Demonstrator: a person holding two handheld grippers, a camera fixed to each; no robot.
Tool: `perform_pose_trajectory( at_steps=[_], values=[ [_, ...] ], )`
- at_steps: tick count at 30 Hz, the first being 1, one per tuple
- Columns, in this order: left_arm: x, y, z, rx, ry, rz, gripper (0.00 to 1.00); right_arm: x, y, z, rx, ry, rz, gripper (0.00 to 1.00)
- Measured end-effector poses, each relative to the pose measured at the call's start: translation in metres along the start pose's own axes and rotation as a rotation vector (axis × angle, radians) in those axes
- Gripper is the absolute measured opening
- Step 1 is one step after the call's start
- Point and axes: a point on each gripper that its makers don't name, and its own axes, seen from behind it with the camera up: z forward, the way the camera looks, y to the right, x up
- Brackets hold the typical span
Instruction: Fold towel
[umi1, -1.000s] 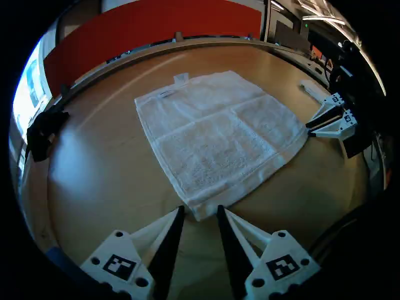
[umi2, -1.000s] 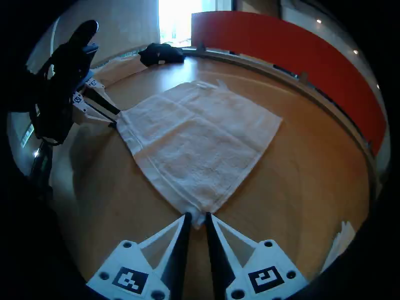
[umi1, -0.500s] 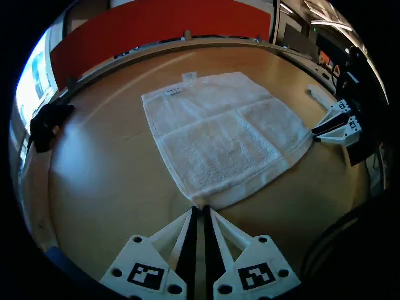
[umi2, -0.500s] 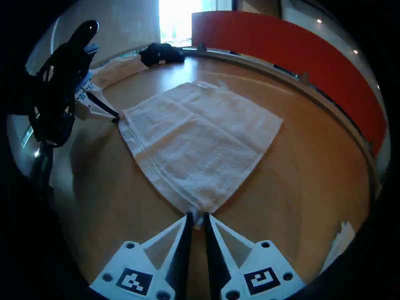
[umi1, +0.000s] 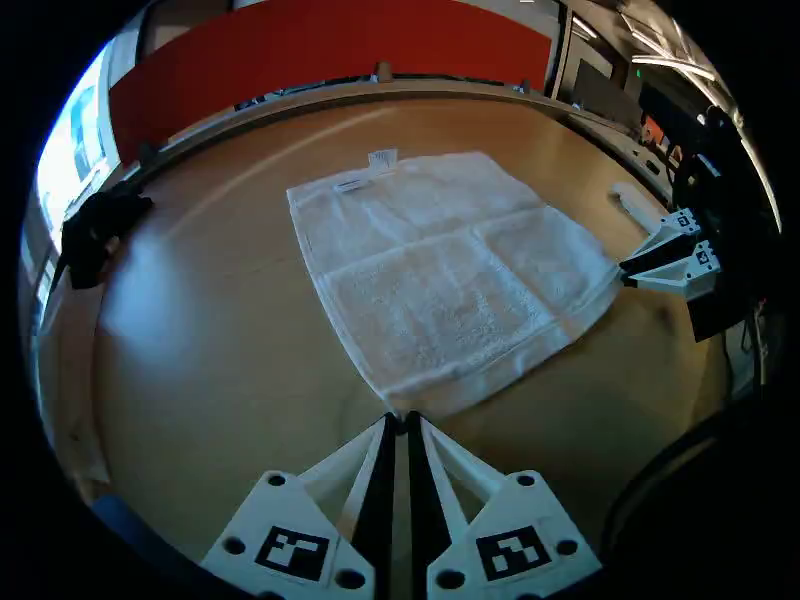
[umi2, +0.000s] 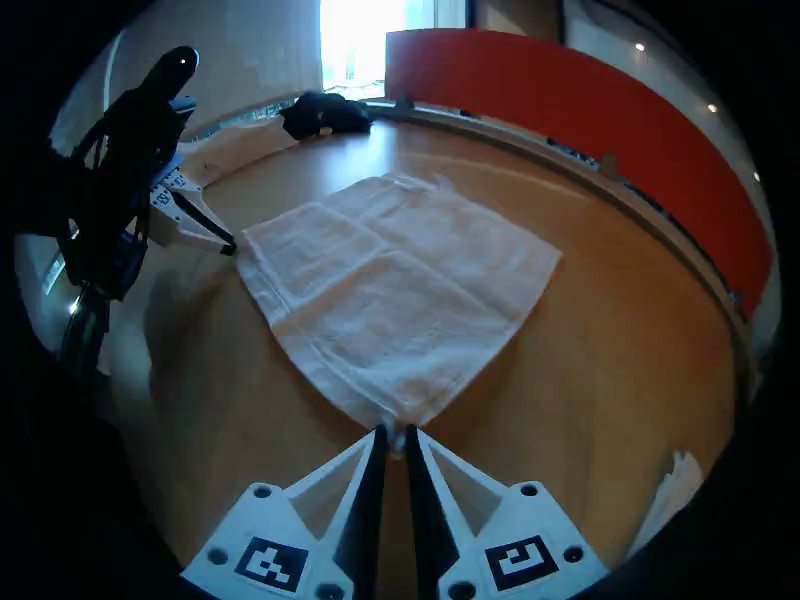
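A white towel lies flat on the wooden table, with a small tag at its far edge. My left gripper is shut on the towel's near corner. In the right gripper view the same towel spreads out ahead, and my right gripper is shut on its nearest corner. The right gripper also appears at the towel's right corner in the left gripper view. The left gripper, held by a dark-gloved hand, appears at the towel's left corner in the right gripper view.
A red panel runs behind the table's far edge. A black object lies near the table's left edge, seen too as a dark bundle at the far side. A white item rests at the lower right.
My left gripper closed from open onto the towel's near corner. The right gripper narrowed onto its corner. The towel has shifted slightly and its held corners are a little raised.
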Motion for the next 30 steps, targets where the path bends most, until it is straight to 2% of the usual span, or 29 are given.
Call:
perform_pose_trajectory(
  at_steps=[9, 23, 30],
  values=[
    [0.012, 0.005, -0.021, -0.016, 0.023, -0.067, 0.09, 0.016, 0.000, -0.020, -0.001, 0.017, -0.008, 0.14],
    [0.038, 0.005, -0.064, -0.022, 0.069, -0.125, 0.09, 0.052, -0.004, -0.062, 0.010, 0.065, -0.018, 0.14],
    [0.043, 0.009, -0.083, -0.036, 0.081, -0.140, 0.09, 0.060, -0.009, -0.079, 0.024, 0.068, -0.023, 0.14]
  ],
)
